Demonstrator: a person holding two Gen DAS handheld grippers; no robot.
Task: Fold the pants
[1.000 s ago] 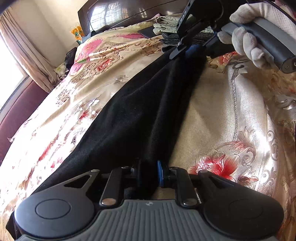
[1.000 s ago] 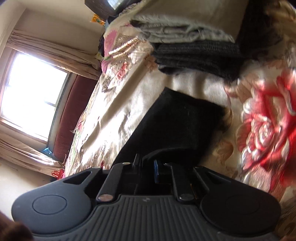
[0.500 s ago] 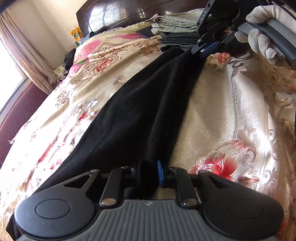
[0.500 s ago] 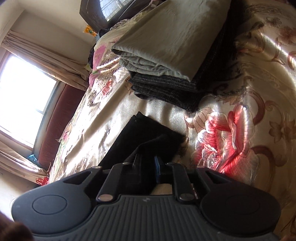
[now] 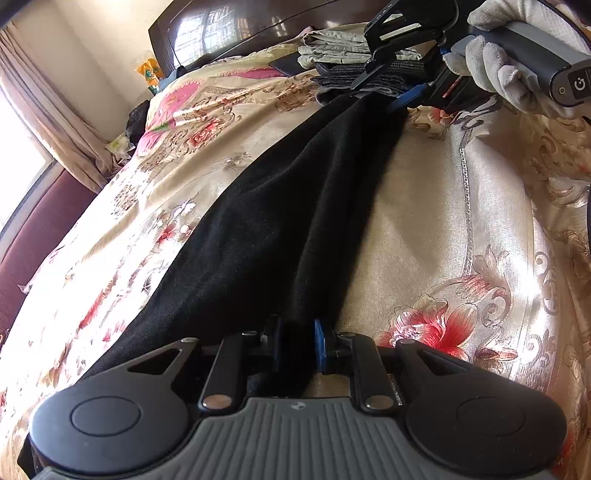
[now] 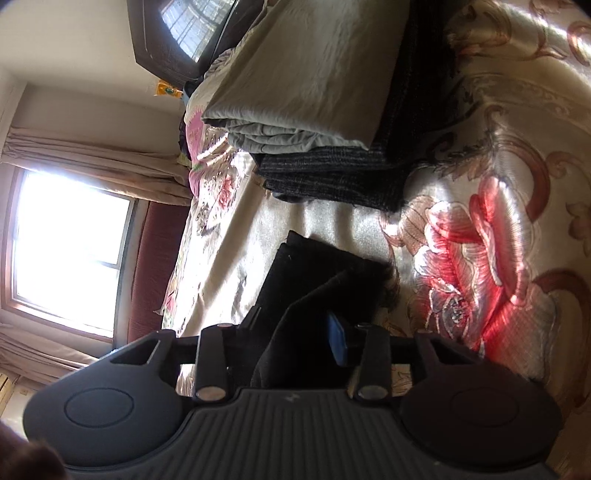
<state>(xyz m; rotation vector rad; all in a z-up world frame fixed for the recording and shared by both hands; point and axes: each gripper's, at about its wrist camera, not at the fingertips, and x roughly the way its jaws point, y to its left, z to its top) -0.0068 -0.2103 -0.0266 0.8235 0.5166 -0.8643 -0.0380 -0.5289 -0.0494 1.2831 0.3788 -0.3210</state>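
Note:
Black pants (image 5: 280, 221) lie stretched lengthwise on a floral bedspread (image 5: 443, 229). My left gripper (image 5: 297, 341) is shut on the near end of the pants. In the left wrist view my right gripper (image 5: 391, 92) sits at the far end of the pants, held by a gloved hand (image 5: 491, 70). In the right wrist view my right gripper (image 6: 295, 332) has its jaws apart, with the black fabric (image 6: 321, 280) loose between them and resting on the bed.
A stack of folded clothes, grey-green on top (image 6: 306, 85) and dark knit below (image 6: 332, 173), lies just beyond the pants' far end. A dark headboard (image 5: 229, 33) stands behind; a window and curtains (image 6: 70, 240) are on the left.
My right gripper has lowered the far end of the pants onto the bed and its jaws have opened. My left gripper has stayed shut on the near end.

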